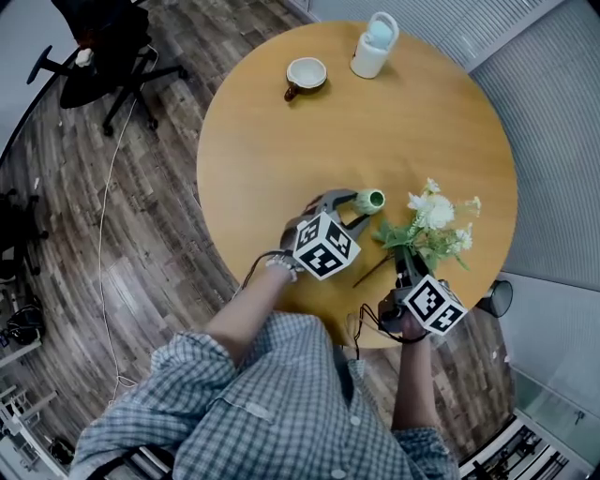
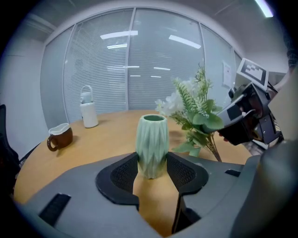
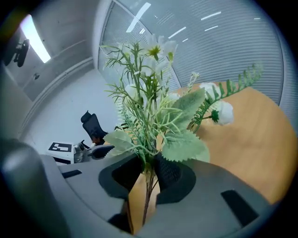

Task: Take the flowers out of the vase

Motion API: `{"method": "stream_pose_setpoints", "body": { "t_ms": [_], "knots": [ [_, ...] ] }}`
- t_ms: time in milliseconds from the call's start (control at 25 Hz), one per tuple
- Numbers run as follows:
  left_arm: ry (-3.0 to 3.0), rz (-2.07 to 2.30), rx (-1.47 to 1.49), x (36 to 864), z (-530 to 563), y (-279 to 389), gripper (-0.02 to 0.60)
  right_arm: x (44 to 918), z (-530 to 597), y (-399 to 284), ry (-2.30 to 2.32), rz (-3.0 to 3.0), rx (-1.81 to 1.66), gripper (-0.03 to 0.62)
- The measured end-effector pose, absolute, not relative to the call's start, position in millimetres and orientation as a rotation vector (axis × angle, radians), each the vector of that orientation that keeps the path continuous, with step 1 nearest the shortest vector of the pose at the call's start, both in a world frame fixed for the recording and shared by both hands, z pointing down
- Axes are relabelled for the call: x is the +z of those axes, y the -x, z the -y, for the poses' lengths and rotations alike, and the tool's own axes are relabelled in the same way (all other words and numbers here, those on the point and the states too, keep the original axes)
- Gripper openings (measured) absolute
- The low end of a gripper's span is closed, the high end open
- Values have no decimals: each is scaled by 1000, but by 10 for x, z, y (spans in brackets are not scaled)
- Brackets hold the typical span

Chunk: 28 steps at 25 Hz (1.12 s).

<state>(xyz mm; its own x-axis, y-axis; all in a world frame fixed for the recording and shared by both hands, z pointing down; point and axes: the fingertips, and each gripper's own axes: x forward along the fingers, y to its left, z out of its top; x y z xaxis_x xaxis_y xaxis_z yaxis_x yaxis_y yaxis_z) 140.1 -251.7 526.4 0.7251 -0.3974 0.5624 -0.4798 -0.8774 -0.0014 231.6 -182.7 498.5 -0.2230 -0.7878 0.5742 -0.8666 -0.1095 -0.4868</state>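
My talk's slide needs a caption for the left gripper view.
Left gripper grips the empty green vase; right gripper holds the flowers beside it.

Bright, even, cool overhead light fills all three views, with a ceiling strip light [image 2: 263, 6] glaring at one o'clock in the left gripper view and a second strip light [image 3: 33, 38] at ten o'clock in the right, shadows on the table [image 1: 281, 141] faint, the vase [image 2: 152, 139] sharp, and the edges fisheye-bent and vignetted black.
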Motion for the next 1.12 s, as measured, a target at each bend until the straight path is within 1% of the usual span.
{"method": "stream_pose_setpoints", "body": {
  "t_ms": [280,440,600,680,760,880,1120],
  "knots": [
    [-2775,707,860,5259,2517,-1403,202,5401,1886,-2207,-1772,1941,1267,84],
    [-2771,714,864,5255,2526,-1417,202,5497,1913,-2223,-1770,1928,1198,86],
    [-2755,727,851,5246,2515,-1420,202,5501,1887,-2200,-1771,1915,1160,156],
    [-2742,731,837,5248,2495,-1398,203,5494,1867,-2164,-1754,1915,1130,175],
    [-2732,735,831,5269,2469,-1384,217,5476,1852,-2149,-1739,1917,1096,192],
    [-2722,736,833,5297,2412,-1367,239,5407,1817,-2169,-1743,1928,1059,199],
    [-2706,774,824,5240,2338,-1278,244,5142,1758,-2233,-1803,1984,937,198]
  ]
}}
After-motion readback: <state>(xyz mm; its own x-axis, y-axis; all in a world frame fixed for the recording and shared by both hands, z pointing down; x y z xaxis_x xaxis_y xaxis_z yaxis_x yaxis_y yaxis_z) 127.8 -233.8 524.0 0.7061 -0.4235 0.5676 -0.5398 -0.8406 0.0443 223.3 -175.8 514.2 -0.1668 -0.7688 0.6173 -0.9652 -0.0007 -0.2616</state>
